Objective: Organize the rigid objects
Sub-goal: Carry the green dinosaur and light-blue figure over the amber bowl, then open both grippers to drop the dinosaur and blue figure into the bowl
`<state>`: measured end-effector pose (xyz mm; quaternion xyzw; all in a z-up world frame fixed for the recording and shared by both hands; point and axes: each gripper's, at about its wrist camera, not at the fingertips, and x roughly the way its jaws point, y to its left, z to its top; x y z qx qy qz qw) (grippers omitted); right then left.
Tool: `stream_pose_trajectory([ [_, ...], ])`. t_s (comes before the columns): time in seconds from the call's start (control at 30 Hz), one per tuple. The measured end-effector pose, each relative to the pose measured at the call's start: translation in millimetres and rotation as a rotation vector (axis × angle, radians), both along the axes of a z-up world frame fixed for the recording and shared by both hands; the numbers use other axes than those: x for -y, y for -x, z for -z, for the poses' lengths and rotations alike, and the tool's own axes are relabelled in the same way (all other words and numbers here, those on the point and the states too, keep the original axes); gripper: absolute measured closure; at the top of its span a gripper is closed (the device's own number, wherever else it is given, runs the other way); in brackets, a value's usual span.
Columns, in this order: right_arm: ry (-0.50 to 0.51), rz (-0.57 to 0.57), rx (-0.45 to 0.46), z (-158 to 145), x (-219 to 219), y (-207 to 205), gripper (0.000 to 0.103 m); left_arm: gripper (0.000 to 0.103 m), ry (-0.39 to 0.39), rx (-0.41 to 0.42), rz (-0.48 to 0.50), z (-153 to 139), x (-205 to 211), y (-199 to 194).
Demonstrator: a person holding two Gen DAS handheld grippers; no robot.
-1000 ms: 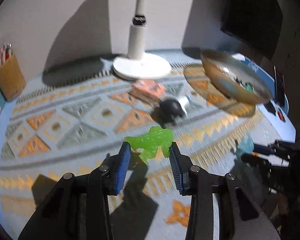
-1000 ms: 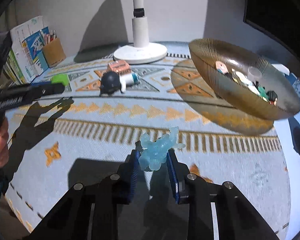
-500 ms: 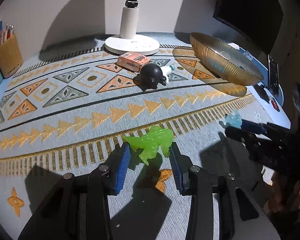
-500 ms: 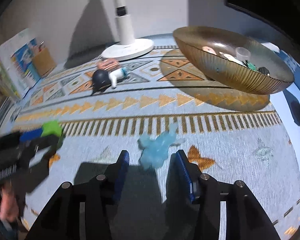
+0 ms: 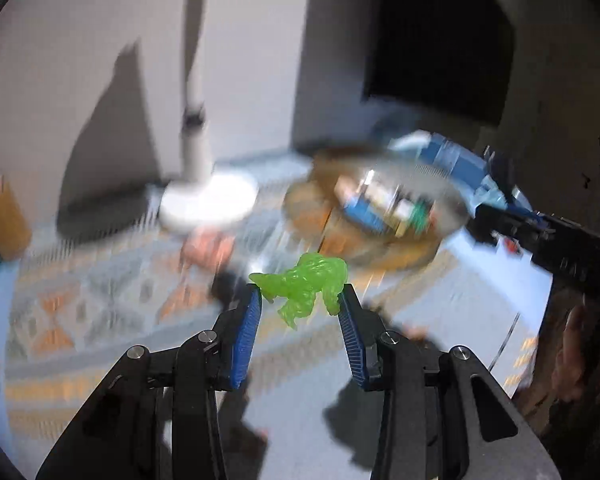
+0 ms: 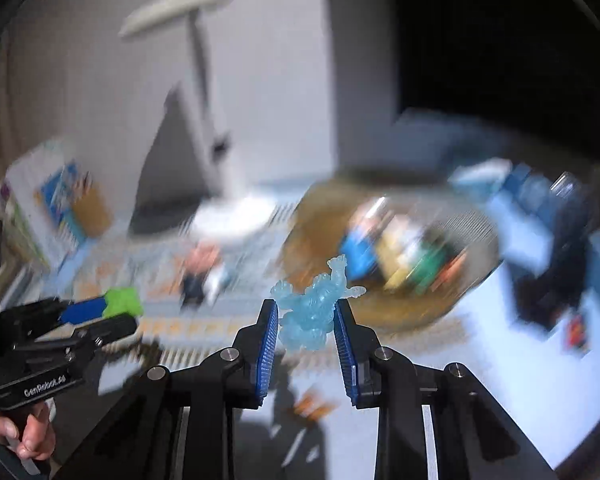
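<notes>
Gripping: left gripper (image 5: 300, 300) clamps green figure (image 5: 303, 284); right gripper (image 6: 305, 320) clamps blue figure (image 6: 315, 308). Both held aloft above desk's runner, probably bound for bowl (image 6: 439, 308) at far-right corner.

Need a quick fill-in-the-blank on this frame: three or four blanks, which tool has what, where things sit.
1. The left tool is shut on a ____ toy figure.
2. The right tool grips a translucent ____ figure.
3. Small items already lie in the brown ____ behind both figures.
4. The white lamp base stands to the ____ of that container in both views.

Missing words: green; blue; bowl; left
</notes>
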<state>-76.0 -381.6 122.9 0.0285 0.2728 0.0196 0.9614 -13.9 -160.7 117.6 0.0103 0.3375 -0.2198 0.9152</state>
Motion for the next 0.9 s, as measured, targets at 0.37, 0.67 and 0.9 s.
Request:
stream_pose_trajectory([
  [0.37,-0.067,0.236,0.012,-27,106,-63,0.075,0.067,0.032,0.075,0.094,-45,106,-80],
  [0.67,-0.16,0.197,-0.207,50,119,-97,0.075,0.067,-0.034,-0.137,0.163,43,158,-108],
  [0.9,-0.225,0.192,-0.272,66,128,-104,0.073,0.065,-0.039,-0.179,0.203,57,170,-114],
])
